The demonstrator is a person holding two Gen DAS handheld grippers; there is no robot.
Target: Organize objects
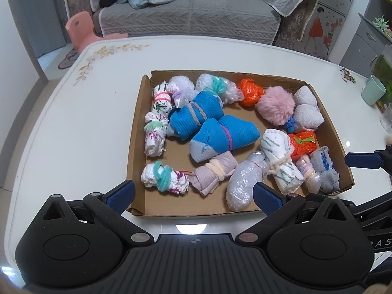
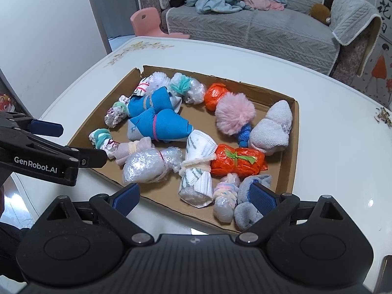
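Observation:
A shallow cardboard tray (image 1: 137,132) (image 2: 295,147) on the white table holds several tied bundles: two blue socks (image 1: 225,137) (image 2: 161,125), a pink pom-pom (image 1: 275,105) (image 2: 235,112), orange bags (image 1: 250,91) (image 2: 237,163), bubble-wrap rolls (image 1: 241,183) (image 2: 144,165) and a grey sock (image 1: 327,170) (image 2: 247,210). My left gripper (image 1: 193,194) is open above the tray's near edge, nothing between its fingers. My right gripper (image 2: 196,198) is open at the tray's near right corner, its right pad (image 2: 261,198) over the grey sock.
A grey sofa (image 1: 186,12) with clothes and a pink stool (image 1: 80,28) stand beyond the table. A green cup (image 1: 373,90) and a glass container sit at the table's right edge. The right gripper's finger (image 1: 362,159) shows beside the tray.

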